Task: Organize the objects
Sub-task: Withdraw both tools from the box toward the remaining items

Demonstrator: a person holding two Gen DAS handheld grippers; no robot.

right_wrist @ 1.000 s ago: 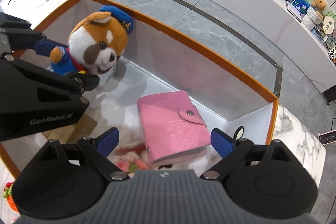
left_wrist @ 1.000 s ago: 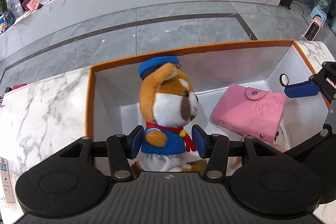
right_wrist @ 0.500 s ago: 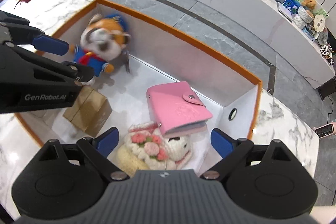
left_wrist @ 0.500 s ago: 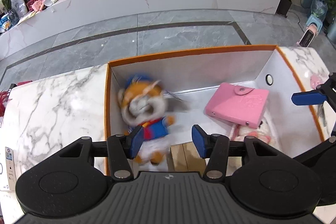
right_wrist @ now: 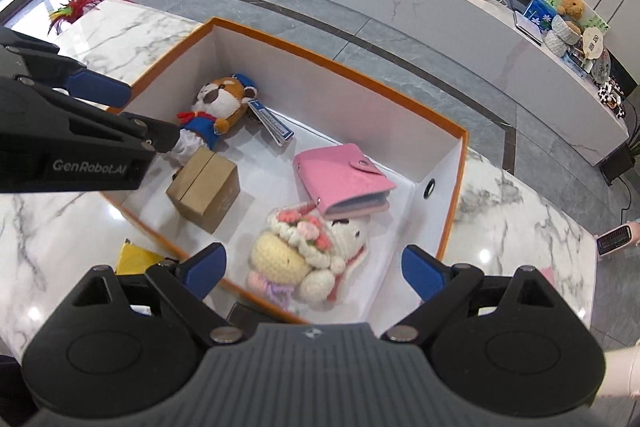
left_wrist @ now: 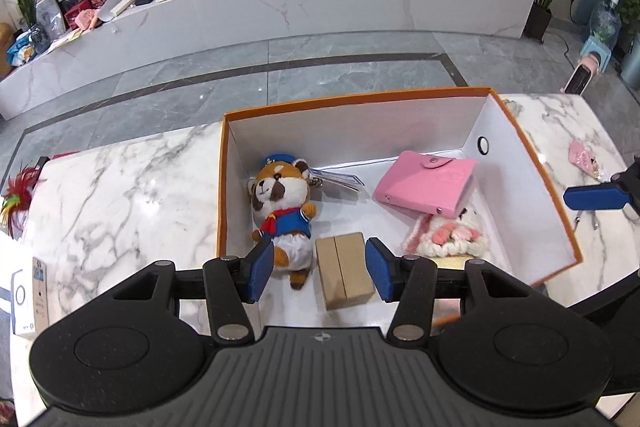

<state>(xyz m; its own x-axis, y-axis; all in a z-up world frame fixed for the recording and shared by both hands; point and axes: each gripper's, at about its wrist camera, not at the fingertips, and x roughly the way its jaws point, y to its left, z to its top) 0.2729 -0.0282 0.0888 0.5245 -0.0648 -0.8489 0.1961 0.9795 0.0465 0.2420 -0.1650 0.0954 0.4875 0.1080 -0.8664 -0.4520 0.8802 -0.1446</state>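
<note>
An orange-rimmed white box (left_wrist: pixel 536 179) (right_wrist: pixel 460 163) stands on the marble table. In it lie a plush dog in a blue sailor suit (left_wrist: pixel 280 199) (right_wrist: pixel 216 107), a small cardboard box (left_wrist: pixel 344 269) (right_wrist: pixel 204 189), a pink wallet (left_wrist: pixel 424 183) (right_wrist: pixel 340 175) and a crocheted plush with flowers (left_wrist: pixel 448 237) (right_wrist: pixel 304 251). My left gripper (left_wrist: pixel 318 269) is open and empty, above the box's near left side. My right gripper (right_wrist: pixel 314 265) is open and empty, above the near right side.
A pink keychain (left_wrist: pixel 582 155) lies on the table right of the box. A yellow item (right_wrist: pixel 134 259) lies by the box's near wall. Red feathers (left_wrist: pixel 16 191) sit at the table's left edge. A white carton (left_wrist: pixel 28 303) is at near left.
My left gripper let go of the plush dog, which dropped and now lies on its back in the box. Both grippers rose and pulled back from the box.
</note>
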